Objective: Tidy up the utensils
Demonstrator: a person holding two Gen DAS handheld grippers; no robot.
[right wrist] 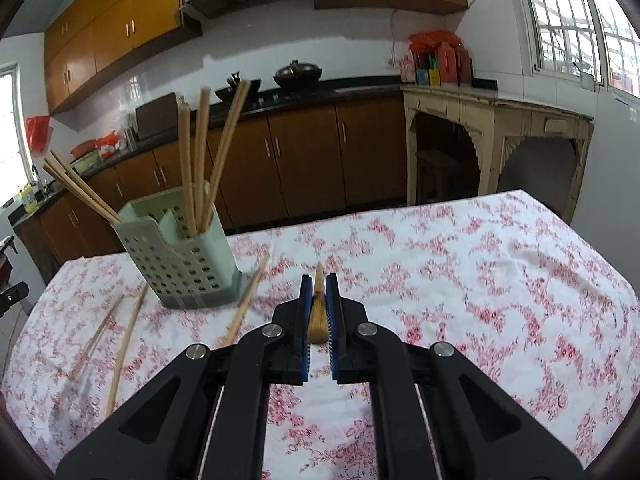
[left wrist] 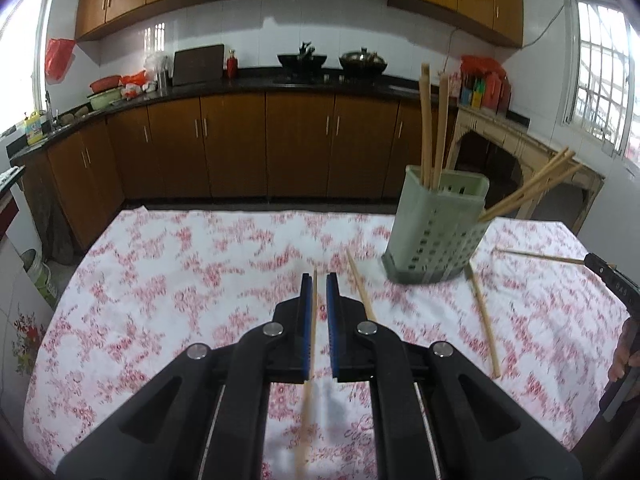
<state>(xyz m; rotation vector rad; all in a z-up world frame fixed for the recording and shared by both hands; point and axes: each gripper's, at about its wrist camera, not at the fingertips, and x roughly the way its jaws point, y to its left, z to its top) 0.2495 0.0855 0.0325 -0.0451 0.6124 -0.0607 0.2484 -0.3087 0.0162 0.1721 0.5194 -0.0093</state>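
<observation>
In the left wrist view my left gripper (left wrist: 319, 280) is shut on a thin wooden chopstick (left wrist: 307, 408) that runs lengthwise between its blue pads, above the flowered tablecloth (left wrist: 192, 280). The green perforated utensil holder (left wrist: 436, 236) stands at the back right with several chopsticks in it. In the right wrist view my right gripper (right wrist: 319, 280) is shut on a thicker chopstick (right wrist: 318, 316), tip pointing forward. The holder (right wrist: 180, 264) stands to its left. The right gripper's tip (left wrist: 608, 276) shows at the right edge of the left wrist view, its chopstick (left wrist: 536, 255) pointing left.
Loose chopsticks lie on the cloth near the holder (left wrist: 362, 292) (left wrist: 485, 324) (right wrist: 249, 300) (right wrist: 127, 344). A hand (left wrist: 624, 354) shows at the right edge. Brown kitchen cabinets (left wrist: 240, 148) and a cream side table (right wrist: 496, 120) stand beyond the table's far edge.
</observation>
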